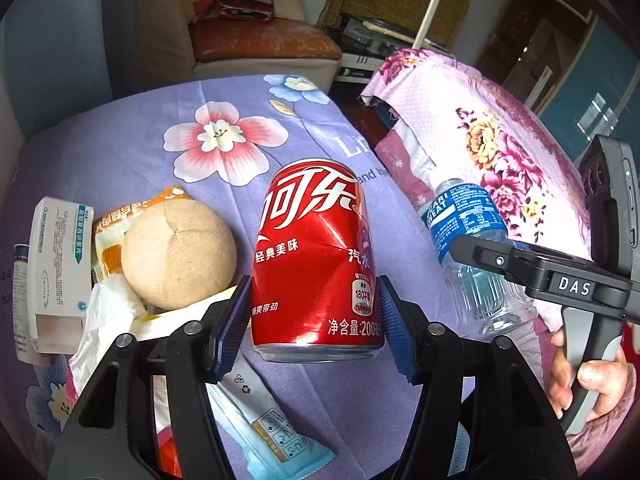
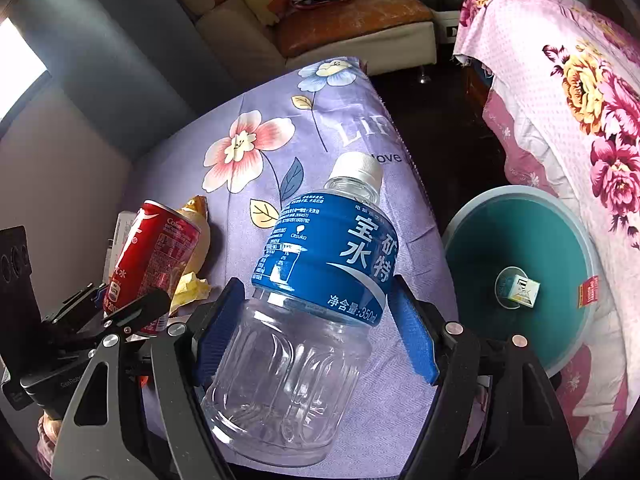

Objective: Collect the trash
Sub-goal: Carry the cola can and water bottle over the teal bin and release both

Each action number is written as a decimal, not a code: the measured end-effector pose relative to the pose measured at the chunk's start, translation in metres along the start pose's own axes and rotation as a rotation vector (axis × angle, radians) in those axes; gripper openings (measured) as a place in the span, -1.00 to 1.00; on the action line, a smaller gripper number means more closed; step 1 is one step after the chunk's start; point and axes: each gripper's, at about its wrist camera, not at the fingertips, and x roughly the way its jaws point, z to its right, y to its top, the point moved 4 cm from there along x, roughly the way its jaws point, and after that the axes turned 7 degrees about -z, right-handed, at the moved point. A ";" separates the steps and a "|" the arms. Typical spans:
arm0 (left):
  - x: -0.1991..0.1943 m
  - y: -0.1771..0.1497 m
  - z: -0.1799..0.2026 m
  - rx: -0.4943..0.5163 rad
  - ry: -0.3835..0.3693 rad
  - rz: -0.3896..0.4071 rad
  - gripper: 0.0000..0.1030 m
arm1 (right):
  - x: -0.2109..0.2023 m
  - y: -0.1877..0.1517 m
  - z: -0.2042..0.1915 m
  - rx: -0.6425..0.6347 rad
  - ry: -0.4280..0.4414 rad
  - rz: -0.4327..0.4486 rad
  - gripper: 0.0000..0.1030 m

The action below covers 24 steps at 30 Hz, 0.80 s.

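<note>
My left gripper (image 1: 314,320) is clamped on the dented red can (image 1: 316,256), lifted off the purple-clothed table (image 1: 120,160). My right gripper (image 2: 316,328) grips the empty blue-label bottle (image 2: 304,308), tilted. Teal bin (image 2: 520,276) sits past the table's right edge, probably on the floor, some trash inside.

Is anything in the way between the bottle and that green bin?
Nothing visible is. The right hand-held gripper is shut on the bottle, and the bin sits open just to its right, past the edge of the purple cloth. Only open space shows between them. The bin already holds a small box.
</note>
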 end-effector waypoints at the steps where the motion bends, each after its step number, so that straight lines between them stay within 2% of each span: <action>1: 0.004 0.001 0.008 0.015 -0.001 -0.007 0.21 | -0.004 -0.001 0.007 0.012 0.004 0.009 0.36; 9: 0.039 0.006 0.071 0.126 -0.005 -0.076 0.21 | -0.033 -0.005 0.067 0.106 0.002 0.087 0.37; 15: 0.067 0.012 0.121 0.218 -0.005 -0.121 0.21 | -0.053 -0.017 0.126 0.201 -0.023 0.134 0.36; 24: 0.113 0.012 0.184 0.314 -0.004 -0.199 0.21 | -0.066 -0.041 0.199 0.320 -0.056 0.145 0.36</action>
